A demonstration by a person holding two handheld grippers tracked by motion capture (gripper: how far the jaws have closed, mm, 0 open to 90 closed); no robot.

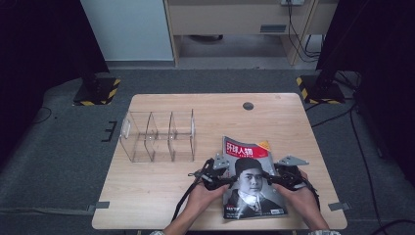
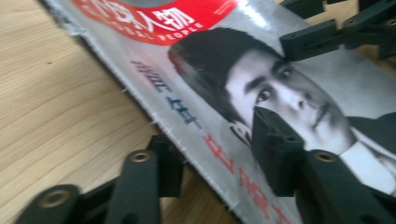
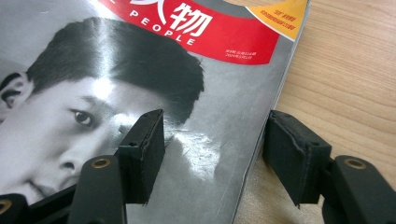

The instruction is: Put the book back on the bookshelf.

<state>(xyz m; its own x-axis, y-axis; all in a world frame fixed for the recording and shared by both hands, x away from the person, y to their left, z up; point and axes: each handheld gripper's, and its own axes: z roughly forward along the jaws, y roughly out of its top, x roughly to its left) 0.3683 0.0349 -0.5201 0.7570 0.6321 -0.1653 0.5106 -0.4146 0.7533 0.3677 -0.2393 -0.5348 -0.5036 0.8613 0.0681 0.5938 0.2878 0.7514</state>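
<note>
Magazine edges straddled by both grippers' fingers.

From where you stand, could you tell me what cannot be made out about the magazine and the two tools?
- Magazine: small cover print too small in the high view; lower cover cut off in both gripper views.
- Left tool: one jaw under the magazine's edge, contact hidden.
- Right tool: jaws straddle the edge; grip cannot be told.
- Clear organizer: contents hard to tell through glare.
</note>
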